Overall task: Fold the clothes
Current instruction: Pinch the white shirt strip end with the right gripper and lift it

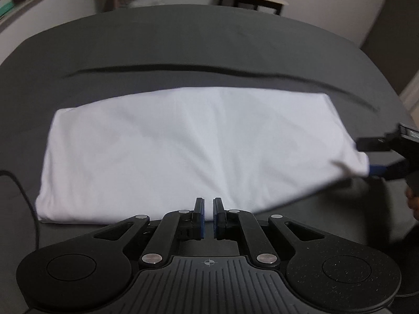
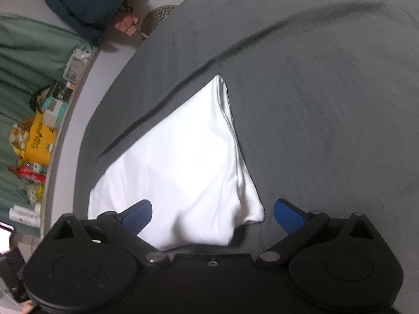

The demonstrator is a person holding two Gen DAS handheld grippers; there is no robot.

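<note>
I see a white garment (image 1: 188, 146) lying as a long folded rectangle on a dark grey sheet (image 1: 209, 47); what carries it looks like a bed, though I cannot be sure. It sits toward the near edge, its long side running along that edge, with a long crease in the sheet just beyond it.

My left tool (image 1: 208, 218) is at the garment's near edge, about the middle. Its jaws are almost together with a thin gap showing, and no cloth is visibly between them, so I read it as clenched on nothing.

My right tool (image 2: 212, 216) is at the garment's right end with its blue fingers (image 2: 286, 216) spread wide, straddling the near right corner, which stands a little lifted and bunched. It is released, gripping nothing.

The cloth looks thin, light and limp. It will sag and slide on the sheet, and stacked layers may slip apart. I judge the best holds are the corners of a short end, pinching through all layers together, low against the sheet.

The rectangle would suit either a garment midway through folding, with another fold across to come, or one just laid down finished.

Off the far left edge there is clutter, including a yellow box (image 2: 40, 137) with print too blurred to read.
</note>
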